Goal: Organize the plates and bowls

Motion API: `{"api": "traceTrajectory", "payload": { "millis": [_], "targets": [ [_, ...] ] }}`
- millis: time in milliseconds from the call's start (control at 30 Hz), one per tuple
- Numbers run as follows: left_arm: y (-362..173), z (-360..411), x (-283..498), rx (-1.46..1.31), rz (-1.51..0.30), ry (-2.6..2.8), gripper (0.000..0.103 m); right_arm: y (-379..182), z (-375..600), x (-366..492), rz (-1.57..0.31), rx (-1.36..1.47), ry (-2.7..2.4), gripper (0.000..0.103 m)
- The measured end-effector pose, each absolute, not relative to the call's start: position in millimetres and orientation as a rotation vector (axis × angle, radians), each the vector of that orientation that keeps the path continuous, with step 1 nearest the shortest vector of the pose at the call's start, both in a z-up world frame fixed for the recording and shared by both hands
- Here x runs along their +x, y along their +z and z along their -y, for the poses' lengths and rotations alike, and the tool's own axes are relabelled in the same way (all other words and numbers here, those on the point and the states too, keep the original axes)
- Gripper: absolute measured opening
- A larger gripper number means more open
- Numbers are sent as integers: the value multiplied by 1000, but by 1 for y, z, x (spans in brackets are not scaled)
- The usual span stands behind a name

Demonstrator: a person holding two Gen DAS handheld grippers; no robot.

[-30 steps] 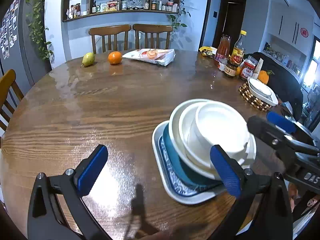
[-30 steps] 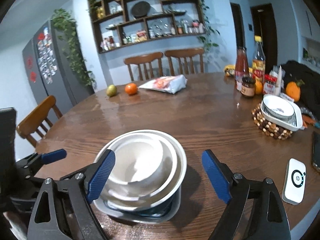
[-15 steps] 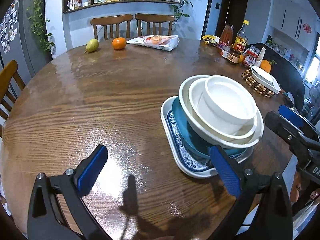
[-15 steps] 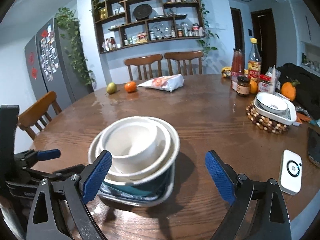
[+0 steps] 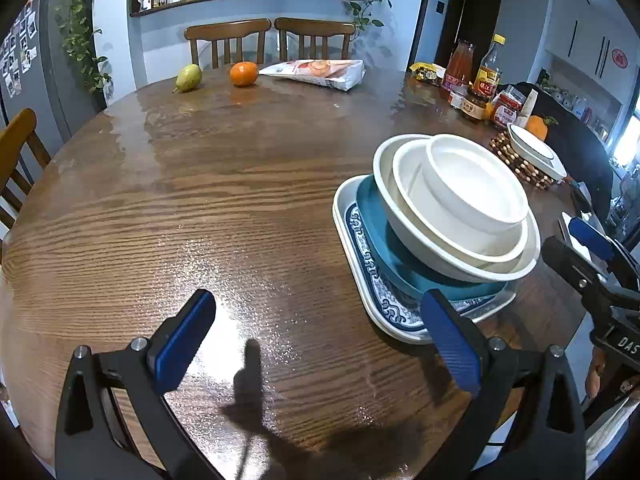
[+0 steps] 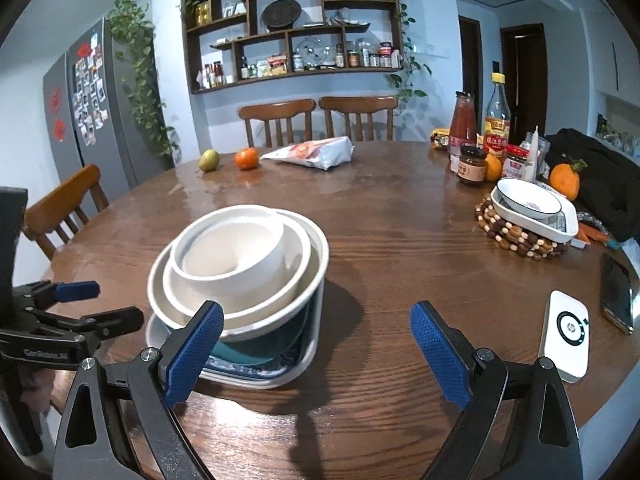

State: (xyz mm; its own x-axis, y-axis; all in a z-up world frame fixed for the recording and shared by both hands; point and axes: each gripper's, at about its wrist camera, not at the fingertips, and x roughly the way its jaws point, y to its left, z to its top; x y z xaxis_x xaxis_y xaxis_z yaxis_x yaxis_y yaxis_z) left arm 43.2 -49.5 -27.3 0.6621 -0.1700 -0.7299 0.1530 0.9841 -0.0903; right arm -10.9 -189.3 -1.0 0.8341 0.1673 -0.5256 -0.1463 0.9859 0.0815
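So the stack sits near my edge of the table: three white bowls nested on a teal dish on a blue-patterned tray. Both my grippers are spread wide with nothing in them, left gripper beside the stack, right gripper just right of it. I reckon the trick is gripping the top bowl's rim squarely and lifting straight. Only the right cam shows the phone and the white charger; the left cam shows the tray's pattern best.

Glossy grained wood table; smooth, probably ceramic white bowls.
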Motion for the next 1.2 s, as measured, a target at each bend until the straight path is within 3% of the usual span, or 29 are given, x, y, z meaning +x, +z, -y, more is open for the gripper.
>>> {"api": "traceTrajectory", "payload": {
  "millis": [1200],
  "targets": [
    [-26, 54, 34, -9, -827, -246, 102, -4, 185, -13, -569, 26, 188, 95]
  ]
}}
